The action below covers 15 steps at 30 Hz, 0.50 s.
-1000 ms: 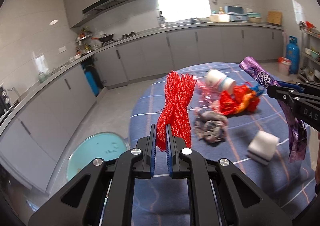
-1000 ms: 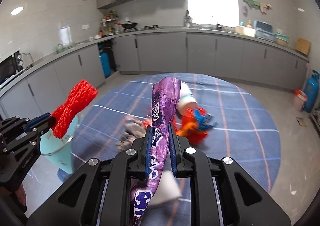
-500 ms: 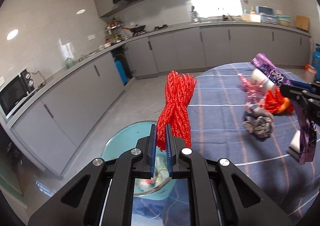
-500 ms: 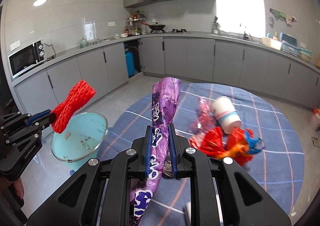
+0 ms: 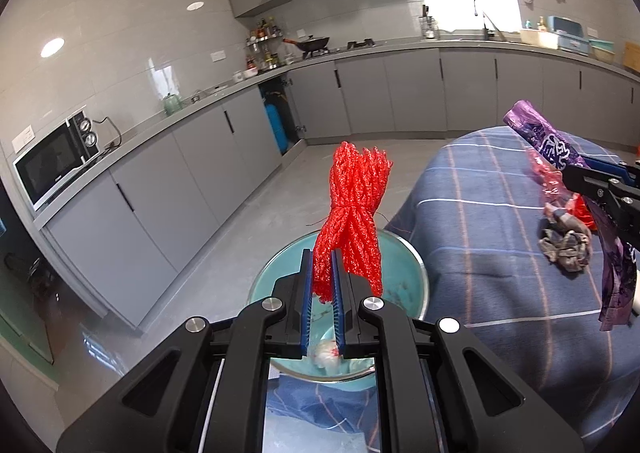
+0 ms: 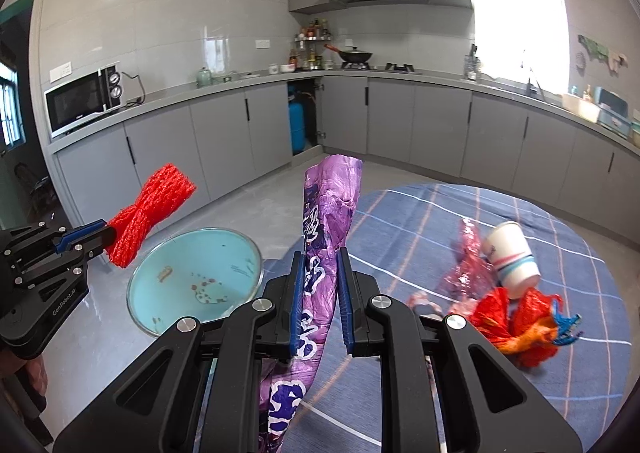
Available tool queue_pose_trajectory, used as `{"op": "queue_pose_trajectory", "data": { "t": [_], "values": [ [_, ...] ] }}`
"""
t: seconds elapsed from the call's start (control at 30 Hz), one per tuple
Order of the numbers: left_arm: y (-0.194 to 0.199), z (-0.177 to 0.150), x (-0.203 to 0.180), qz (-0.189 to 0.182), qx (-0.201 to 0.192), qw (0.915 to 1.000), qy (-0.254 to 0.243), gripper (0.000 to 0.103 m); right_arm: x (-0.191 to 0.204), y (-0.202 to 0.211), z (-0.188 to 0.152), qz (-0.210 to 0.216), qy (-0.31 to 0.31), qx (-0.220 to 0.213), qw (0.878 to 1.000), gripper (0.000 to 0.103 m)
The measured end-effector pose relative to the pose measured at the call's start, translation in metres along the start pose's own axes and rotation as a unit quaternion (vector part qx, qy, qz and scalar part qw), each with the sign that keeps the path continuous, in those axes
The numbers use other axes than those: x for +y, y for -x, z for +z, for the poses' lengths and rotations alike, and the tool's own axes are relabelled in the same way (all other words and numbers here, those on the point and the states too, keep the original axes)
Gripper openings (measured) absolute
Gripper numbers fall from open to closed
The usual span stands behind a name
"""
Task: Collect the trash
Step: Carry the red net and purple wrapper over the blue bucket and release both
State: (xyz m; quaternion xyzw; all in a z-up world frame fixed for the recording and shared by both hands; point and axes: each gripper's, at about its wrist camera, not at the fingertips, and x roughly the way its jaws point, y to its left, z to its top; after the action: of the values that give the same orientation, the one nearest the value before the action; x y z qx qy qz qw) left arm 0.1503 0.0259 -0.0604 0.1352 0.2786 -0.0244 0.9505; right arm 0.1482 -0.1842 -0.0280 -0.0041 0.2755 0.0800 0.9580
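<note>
A: Holding what, on the left?
B: The left tongs are clamped on a bundled red mesh net, above the round turquoise bin.
A: And rightward?
B: The right tongs are clamped on a crinkled purple plastic wrapper, beside the blue checked table.

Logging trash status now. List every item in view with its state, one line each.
left gripper: shut on red mesh bundle, above bin
right gripper: shut on purple wrapper
teal bin: open, scraps inside
paper cup: tipped over on table
orange-red wrapper: crumpled on table
</note>
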Motion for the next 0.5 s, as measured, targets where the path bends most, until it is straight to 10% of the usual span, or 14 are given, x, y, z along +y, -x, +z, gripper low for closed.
{"op": "queue_pose_trajectory", "data": {
  "t": [0.5],
  "values": [
    [-0.015, -0.006, 0.039, 0.033, 0.021, 0.9991, 0.019, 0.009, 0.032, -0.027, 0.012, 0.033, 0.029, 0.006, 0.999, 0.017]
  ]
}}
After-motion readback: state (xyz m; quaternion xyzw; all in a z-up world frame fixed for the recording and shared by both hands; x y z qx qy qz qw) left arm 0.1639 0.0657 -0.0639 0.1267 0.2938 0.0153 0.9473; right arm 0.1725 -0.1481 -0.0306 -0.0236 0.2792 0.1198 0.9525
